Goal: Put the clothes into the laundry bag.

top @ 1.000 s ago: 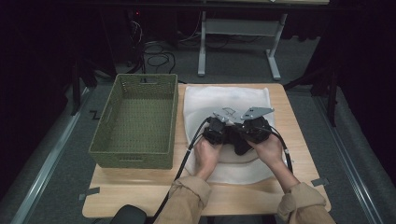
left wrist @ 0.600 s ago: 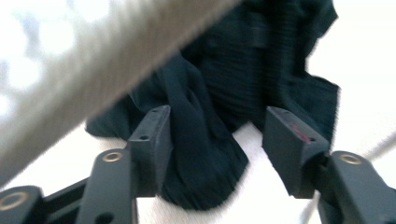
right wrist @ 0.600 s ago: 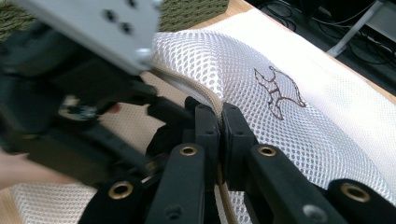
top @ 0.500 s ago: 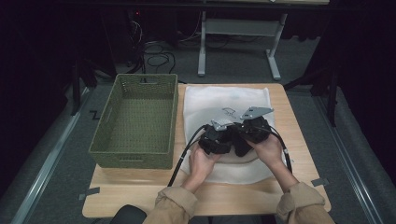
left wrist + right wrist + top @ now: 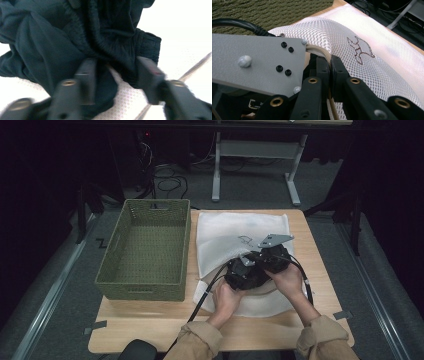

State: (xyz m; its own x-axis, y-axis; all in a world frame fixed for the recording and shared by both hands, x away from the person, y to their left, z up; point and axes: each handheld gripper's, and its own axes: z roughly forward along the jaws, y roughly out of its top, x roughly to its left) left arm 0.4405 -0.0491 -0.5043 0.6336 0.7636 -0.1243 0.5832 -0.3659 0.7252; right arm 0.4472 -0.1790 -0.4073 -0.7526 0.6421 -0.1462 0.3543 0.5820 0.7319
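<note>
Mesh bag (image 5: 367, 57) rim between right hand-held gripper (image 5: 329, 65) jaws

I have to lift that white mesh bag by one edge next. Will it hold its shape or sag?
Probably sag: the white mesh bag drapes in soft folds where the right gripper pinches its corded edge. The open weave suggests it is light. The dark garment may add some weight.

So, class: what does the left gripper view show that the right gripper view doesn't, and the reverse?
Left gripper view alone: a dark garment bunched between open jaws. Right gripper view alone: jaws shut on the beige cord edge of the mesh bag, its dark printed emblem, the green basket and the other gripper's grey plate. Shared: the white mesh bag.
</note>
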